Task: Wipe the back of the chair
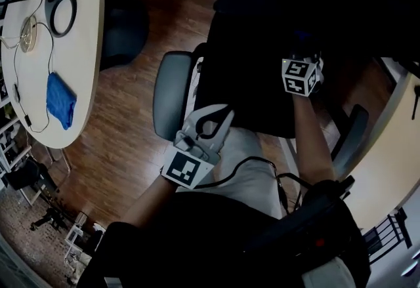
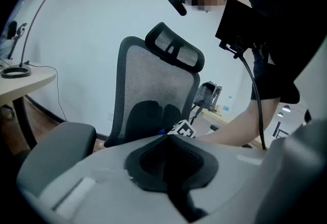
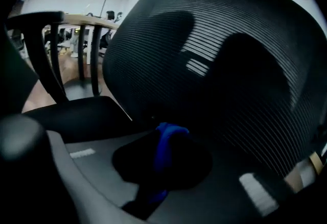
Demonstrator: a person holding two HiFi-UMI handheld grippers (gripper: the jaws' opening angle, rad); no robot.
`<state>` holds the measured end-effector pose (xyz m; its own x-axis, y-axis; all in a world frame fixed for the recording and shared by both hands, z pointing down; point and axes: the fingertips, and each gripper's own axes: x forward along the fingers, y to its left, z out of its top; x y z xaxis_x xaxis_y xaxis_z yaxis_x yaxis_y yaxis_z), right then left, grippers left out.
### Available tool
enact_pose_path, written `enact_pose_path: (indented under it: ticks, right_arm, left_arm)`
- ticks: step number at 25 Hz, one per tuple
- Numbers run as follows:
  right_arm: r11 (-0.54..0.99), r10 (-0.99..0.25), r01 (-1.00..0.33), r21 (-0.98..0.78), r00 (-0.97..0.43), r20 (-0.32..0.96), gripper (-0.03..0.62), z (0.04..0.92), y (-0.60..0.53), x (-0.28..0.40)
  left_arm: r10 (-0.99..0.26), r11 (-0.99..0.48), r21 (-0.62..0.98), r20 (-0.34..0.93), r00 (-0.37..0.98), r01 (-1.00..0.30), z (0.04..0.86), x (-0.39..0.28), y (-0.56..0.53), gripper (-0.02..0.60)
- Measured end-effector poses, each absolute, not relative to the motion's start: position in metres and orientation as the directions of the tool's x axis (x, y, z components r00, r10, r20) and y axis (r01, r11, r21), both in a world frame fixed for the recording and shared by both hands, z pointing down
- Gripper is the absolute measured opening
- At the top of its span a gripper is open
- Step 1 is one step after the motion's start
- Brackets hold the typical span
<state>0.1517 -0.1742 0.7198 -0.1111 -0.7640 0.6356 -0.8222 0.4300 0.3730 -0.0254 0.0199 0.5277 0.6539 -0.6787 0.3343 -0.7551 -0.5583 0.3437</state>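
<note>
The chair's black mesh back (image 1: 252, 50) fills the middle of the head view, and the left gripper view shows it upright (image 2: 153, 85) under its headrest (image 2: 176, 49). My right gripper (image 1: 303, 57) is shut on a blue cloth (image 3: 168, 146) and holds it close against the lower part of the mesh (image 3: 219, 65). Its marker cube (image 2: 185, 128) shows low beside the chair back. My left gripper (image 1: 220, 113) hovers by the chair's grey armrest (image 1: 172, 93). Its jaws are shut with nothing between them (image 2: 171, 159).
A white oval table (image 1: 82, 31) stands at the left with a second blue cloth (image 1: 60, 100), a ring lamp (image 1: 60, 11) and cables on it. The chair's other armrest (image 1: 351, 139) is at the right. Another desk edge (image 1: 394, 149) lies beyond it. The floor is wood.
</note>
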Motion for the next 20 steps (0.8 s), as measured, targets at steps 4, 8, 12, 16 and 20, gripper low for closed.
enact_pose_path:
  ticks: [4, 8, 12, 16, 20]
  right_arm:
    - [0.470, -0.742, -0.812, 0.345, -0.152, 0.653, 0.041, 0.729, -0.186, 0.094]
    - [0.613, -0.690, -0.722, 0.321, -0.292, 0.663, 0.041, 0.736, -0.182, 0.031]
    - [0.753, -0.604, -0.585, 0.302, -0.430, 0.671, 0.040, 0.735, -0.179, -0.049]
    - [0.798, -0.563, -0.536, 0.276, -0.498, 0.660, 0.040, 0.723, -0.176, -0.092]
    - [0.810, -0.573, -0.526, 0.260, -0.612, 0.545, 0.040, 0.684, -0.182, -0.123]
  left_arm:
    - [-0.666, -0.560, 0.333, 0.363, 0.651, -0.758, 0.530, -0.040, 0.031, 0.006]
    - [-0.664, -0.555, 0.312, 0.392, 0.637, -0.771, 0.530, -0.060, 0.034, 0.006]
    - [-0.746, -0.450, 0.410, 0.315, 0.586, -0.793, 0.517, -0.075, 0.024, 0.006]
    - [-0.636, -0.572, 0.316, 0.411, 0.653, -0.757, 0.526, -0.074, 0.043, 0.006]
    - [-0.692, -0.507, 0.386, 0.352, 0.631, -0.771, 0.520, -0.082, 0.039, 0.006]
